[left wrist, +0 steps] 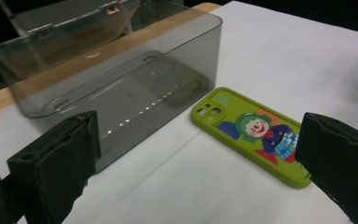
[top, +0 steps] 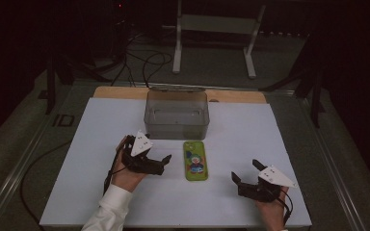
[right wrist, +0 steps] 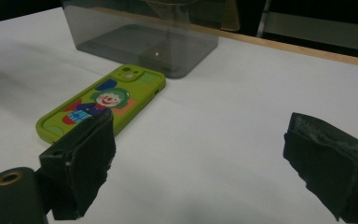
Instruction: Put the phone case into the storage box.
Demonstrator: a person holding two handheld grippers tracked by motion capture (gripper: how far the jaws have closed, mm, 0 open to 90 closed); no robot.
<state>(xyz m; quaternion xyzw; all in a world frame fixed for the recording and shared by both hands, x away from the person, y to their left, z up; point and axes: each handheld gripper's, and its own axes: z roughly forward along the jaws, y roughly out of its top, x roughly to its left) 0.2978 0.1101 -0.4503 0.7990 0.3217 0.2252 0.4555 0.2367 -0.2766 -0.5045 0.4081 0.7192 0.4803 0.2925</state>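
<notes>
A lime-green phone case with a clown picture lies flat on the white board, just in front of a smoky translucent box. The box stands open-topped with nothing in it. My left gripper rests left of the case, open, aimed toward it. In the left gripper view the case lies ahead between the wide jaws, with the box behind it. My right gripper sits open at the front right. In the right gripper view the case lies beyond the left jaw and the box is farther back.
A wooden strip edges the board behind the box. Cables and a white stand lie on the dark floor beyond. Bare white board stretches to either side of the case.
</notes>
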